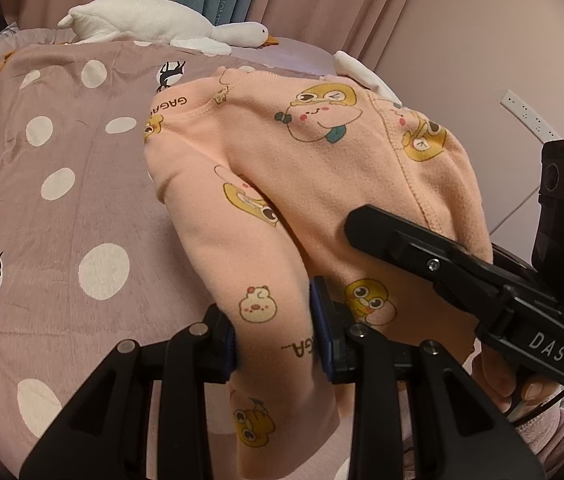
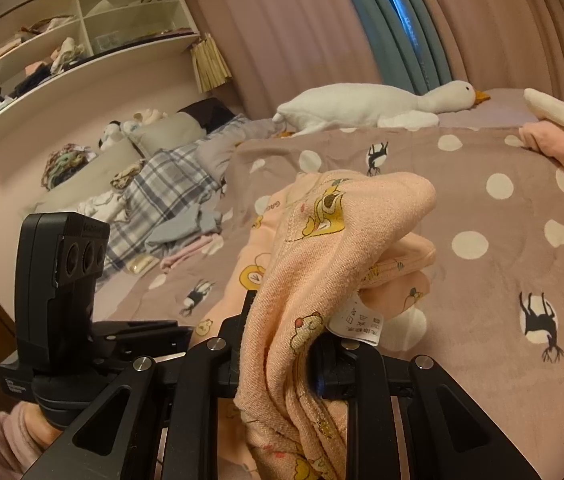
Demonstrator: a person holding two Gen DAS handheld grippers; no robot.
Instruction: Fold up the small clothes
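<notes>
Two grippers each pinch one small peach garment (image 1: 322,168) printed with cartoon ducks. At the bottom centre of the left wrist view, the left gripper (image 1: 278,336) has its blue-padded fingers (image 1: 318,320) pressed on a narrow fold of cloth, likely a sleeve or leg. At the bottom centre of the right wrist view, the right gripper (image 2: 278,352) has its fingers clamped on a bunched edge beside the white care label (image 2: 356,322). Holding two separate edges like this looks meant to lift the cloth off the bed so it can be spread or doubled over; part of it hangs in the air and the far part appears to lie on the cover.

Beneath it is the bed (image 1: 62,200), with a mauve cover of white dots and black animal prints. A white plush goose (image 2: 362,108) lies along the far edge, upper centre. More pink clothes (image 2: 554,148) sit at the upper right, and a plaid blanket (image 2: 162,184) with loose laundry lies mid-left. Shelves (image 2: 82,28) fill the upper left; pink and blue curtains (image 2: 322,20) hang behind.
</notes>
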